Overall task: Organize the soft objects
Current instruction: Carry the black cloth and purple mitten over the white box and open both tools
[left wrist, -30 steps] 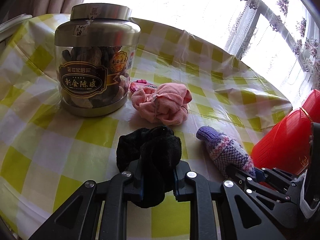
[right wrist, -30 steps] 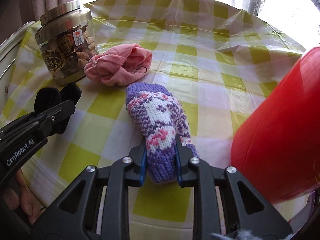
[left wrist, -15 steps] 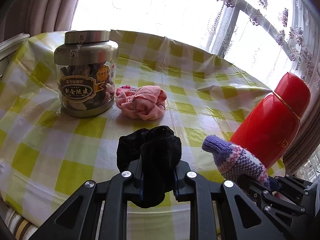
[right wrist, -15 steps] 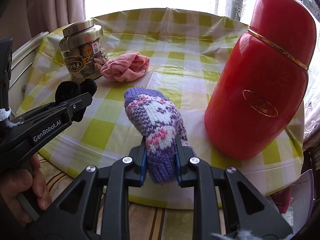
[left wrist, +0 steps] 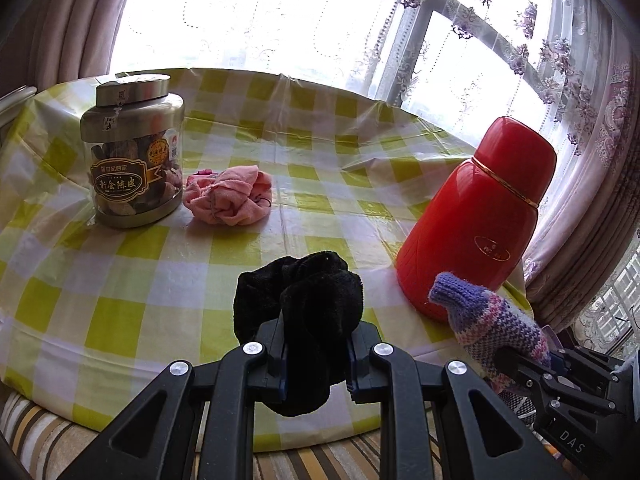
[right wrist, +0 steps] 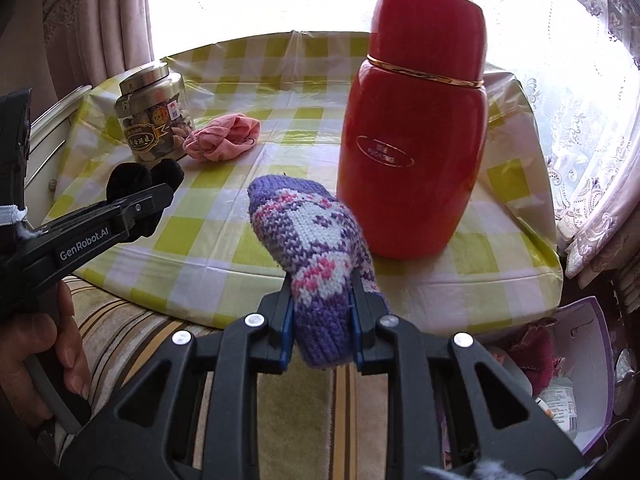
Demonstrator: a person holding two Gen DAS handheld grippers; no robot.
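Observation:
My left gripper (left wrist: pixel 316 354) is shut on a black fuzzy sock (left wrist: pixel 304 300), held up over the near edge of the checked table (left wrist: pixel 120 280). In the right wrist view the same sock (right wrist: pixel 136 178) pokes out beyond that gripper at the left. A purple, pink and white knitted sock (right wrist: pixel 312 248) is pinched in my right gripper (right wrist: pixel 322 328), lifted in front of the table edge; it also shows at the lower right of the left wrist view (left wrist: pixel 492 320). A crumpled pink cloth (left wrist: pixel 228 196) lies on the table beside the jar.
A tall red thermos (right wrist: pixel 416 140) stands on the table's right side. A clear jar (left wrist: pixel 132 152) with a metal lid stands at the back left. Striped upholstery (right wrist: pixel 132 328) lies below the table edge. A purple-rimmed bin (right wrist: pixel 568 360) with items sits on the floor at lower right.
Both grippers have pulled back and up from the table, each carrying its sock. The jar and pink cloth look farther away, and the whole thermos and the table's near edge have come into view.

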